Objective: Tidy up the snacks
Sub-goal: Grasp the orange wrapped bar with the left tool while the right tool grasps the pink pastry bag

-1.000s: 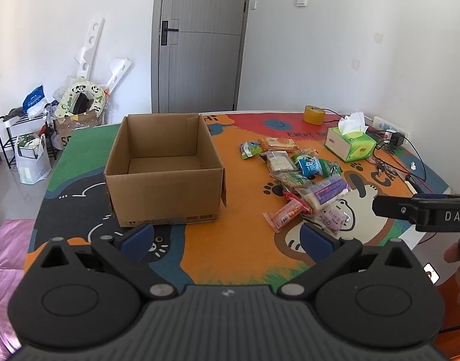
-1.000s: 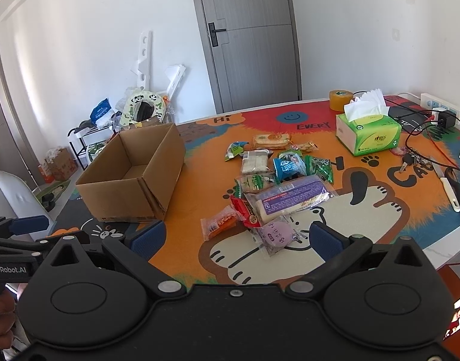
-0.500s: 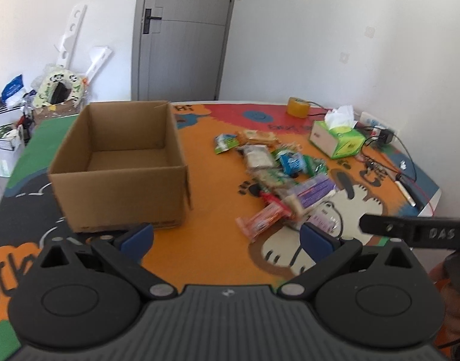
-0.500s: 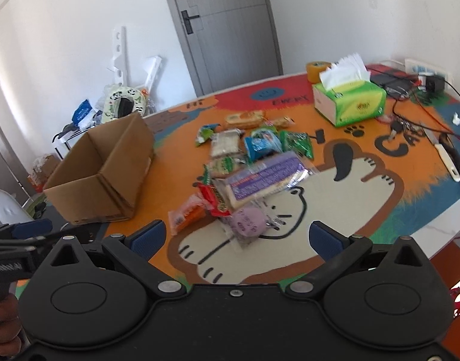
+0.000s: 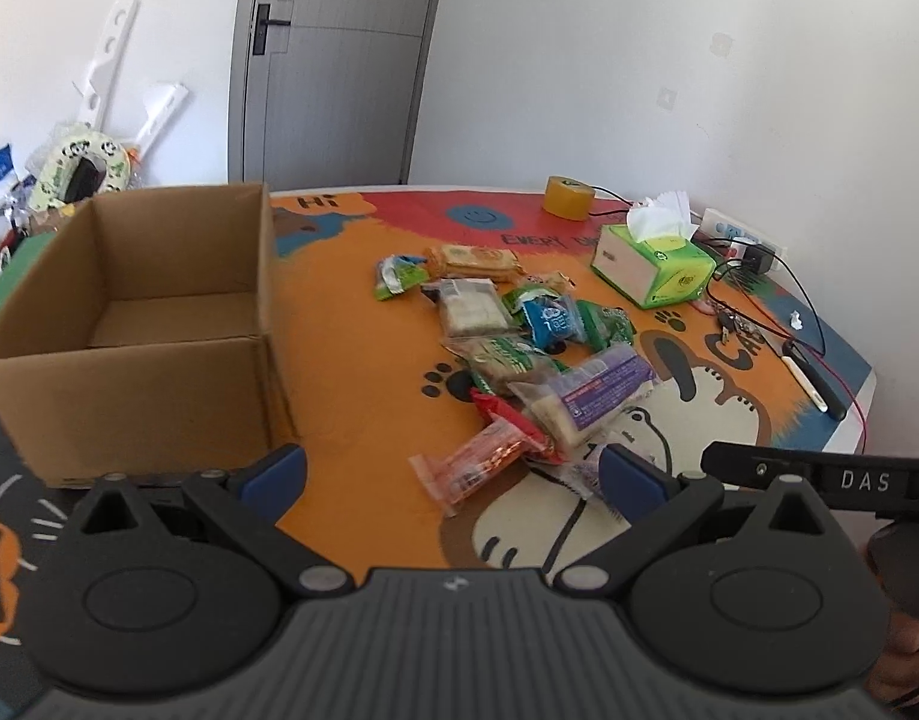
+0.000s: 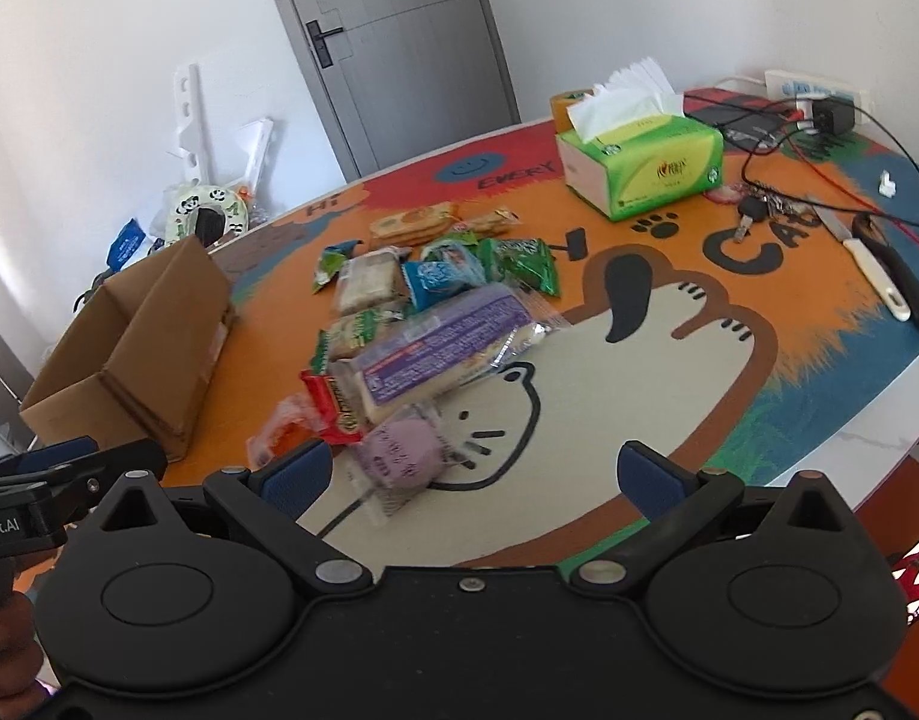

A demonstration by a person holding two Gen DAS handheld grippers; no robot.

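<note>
On the left wrist view, the left gripper (image 5: 453,471) hovers above the near edge of the table (image 5: 351,354), its jaws wide apart and holding nothing. The cardboard box (image 5: 129,324) stands open and empty on the left, and the snack pile (image 5: 519,348) lies well apart from it, to the right. An orange packet (image 5: 474,468) is the nearest snack, just ahead between the blue pads.

From the right wrist view, the right gripper (image 6: 474,468) has also its jaws apart and empty. A round purple packet (image 6: 399,456) lies just before its left pad, touching a long purple-label pack (image 6: 441,348). A green tissue box (image 6: 645,162) and cables (not snacks, I think) stay at the far side.

To do the pick well, I would take one loose packet at the pile's edge, close on its flat middle, and lift it straight up before going to the box.
</note>
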